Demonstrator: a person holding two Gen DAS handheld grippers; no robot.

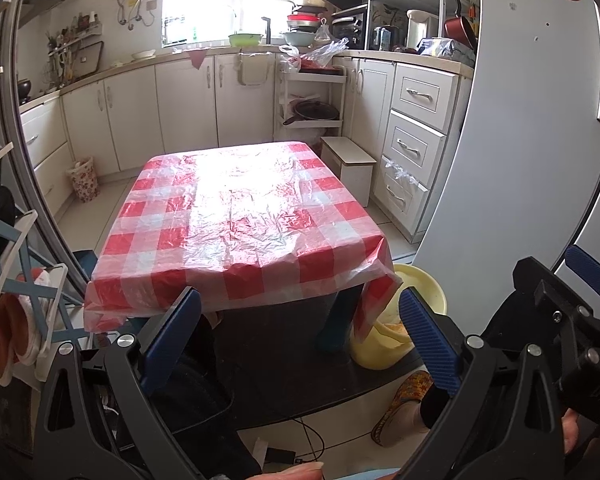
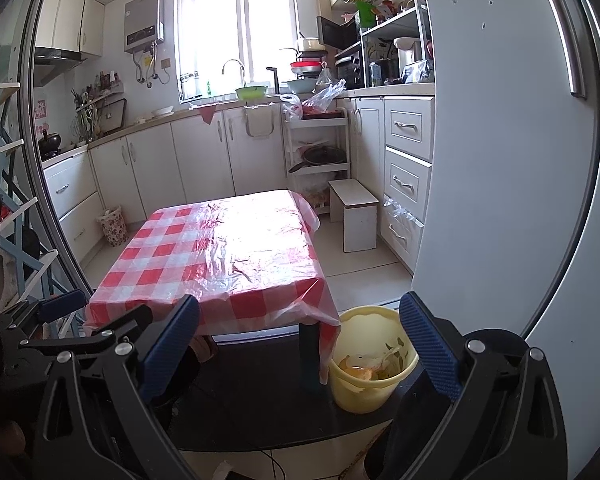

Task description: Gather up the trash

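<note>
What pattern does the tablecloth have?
Red and white checks on the tablecloth, clearest in the left wrist view.

Both the left gripper [image 1: 300, 328] and the right gripper [image 2: 300, 332] are built from black frames, fastened with silver screws and fitted with blue ribbed pads [image 1: 428, 340]. A patterned yellow slipper [image 1: 400, 408] is worn.

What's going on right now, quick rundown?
Left gripper open, empty. Right gripper open, empty. Yellow bucket by the table corner holds peels. Checked tablecloth shows no trash; nothing in the way.

glossy, crinkled plastic sheet [image 1: 240, 216] covers the table; smooth yellow plastic bucket [image 2: 366, 384]; ribbed blue pads [image 1: 428, 340].
</note>
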